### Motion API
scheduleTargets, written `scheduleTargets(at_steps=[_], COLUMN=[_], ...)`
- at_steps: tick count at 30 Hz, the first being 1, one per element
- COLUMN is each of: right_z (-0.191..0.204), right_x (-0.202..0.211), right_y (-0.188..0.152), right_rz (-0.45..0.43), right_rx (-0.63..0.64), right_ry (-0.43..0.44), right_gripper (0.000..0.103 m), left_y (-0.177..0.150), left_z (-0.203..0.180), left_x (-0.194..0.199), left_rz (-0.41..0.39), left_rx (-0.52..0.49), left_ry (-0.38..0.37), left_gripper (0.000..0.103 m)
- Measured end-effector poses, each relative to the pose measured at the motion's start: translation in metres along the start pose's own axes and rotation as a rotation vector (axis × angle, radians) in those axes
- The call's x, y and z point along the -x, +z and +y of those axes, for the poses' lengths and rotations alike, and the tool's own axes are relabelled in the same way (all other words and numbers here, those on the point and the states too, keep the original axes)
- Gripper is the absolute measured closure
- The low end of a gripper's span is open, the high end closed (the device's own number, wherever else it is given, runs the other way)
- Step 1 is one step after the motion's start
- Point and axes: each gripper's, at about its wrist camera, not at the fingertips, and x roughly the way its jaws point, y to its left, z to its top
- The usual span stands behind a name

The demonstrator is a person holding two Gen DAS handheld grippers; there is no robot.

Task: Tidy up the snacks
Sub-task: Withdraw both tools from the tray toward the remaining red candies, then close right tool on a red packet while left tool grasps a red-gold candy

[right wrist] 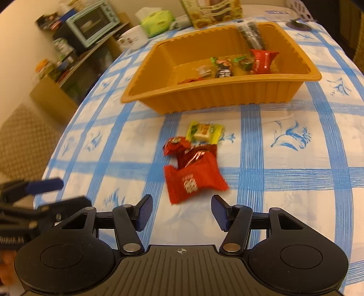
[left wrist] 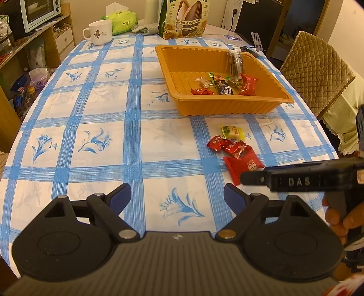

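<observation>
We look along two hand-held grippers at a table (left wrist: pixel 95 109) covered with a white cloth crossed by blue bands and printed with blue flowers. An orange plastic tray (left wrist: pixel 227 107) with ribbed walls sits toward the far right of the table; inside it, at the near end, lies a small heap of wrapped snacks (left wrist: pixel 221 85), among them red, green and clear wrappers, and a dark packet (left wrist: pixel 235 60) leans against the far right wall. On the cloth just in front of the tray, four more snacks wait outside it: a yellow-wrapped candy (right wrist: pixel 204 133) nearest the tray, two red twisted candies (right wrist: pixel 188 151) touching each other below it, and a flat red packet with a white emblem (right wrist: pixel 193 183) closest to us. The right gripper (right wrist: pixel 182 210) hangs just short of that red packet, its blue-padded jaws partly spread with nothing between them (this view is blurred). The left gripper (left wrist: pixel 177 198) hovers over bare cloth to the left of the loose snacks, its jaws spread wide and empty. A hand (left wrist: pixel 339 218) grasps the right tool's handle at the edge of the left view. At the table's far end stand a white mug (left wrist: pixel 100 31), a green tissue pack (left wrist: pixel 122 19) and a sunflower-seed bag (left wrist: pixel 184 18).
</observation>
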Motion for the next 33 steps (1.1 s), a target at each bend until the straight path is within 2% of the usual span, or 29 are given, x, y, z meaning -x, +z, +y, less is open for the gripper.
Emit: scheduleTargets(at_steps=[5,9,13,23,26,29,33], right_z=[0.0,0.001,0.006,0.009,0.007,0.006,-0.013], right_x=[-0.005,-0.011,-0.014,-0.015,-0.016,-0.015,-0.006], right_y=[0.01,0.016,0.017,0.018,0.017,0.018,0.019], right_rz=[-0.035,-0.048,-0.055,-0.011,-0.004,0.015,0.014], right_rx=[-0.014,-0.008,0.018,0.109,0.099,0.131,0.094], right_ry=[-0.044,-0.064,-0.084,-0.097,-0.111,-0.147,-0.217], right_gripper=[0.046,0.053,0.055,0.054,0.054,0.054,0.054], left_y=[0.004,0.009,0.012,0.019,0.021,0.024,0.025], left_z=[0.005,0.009,0.011,0.011,0.01,0.009,0.004], left_x=[-0.004,-0.009,-0.014,-0.024,-0.028,-0.029,-0.032], left_rz=[0.004,0.006,0.011,0.02,0.025,0.025,0.016], left_rx=[0.0,-0.004,-0.009,-0.022,-0.025,-0.035,-0.057], left_ry=[0.0,-0.005,-0.009,-0.023,-0.025,-0.034,-0.052], left_gripper=[0.016,0.016,0.016,0.016,0.016,0.016,0.017])
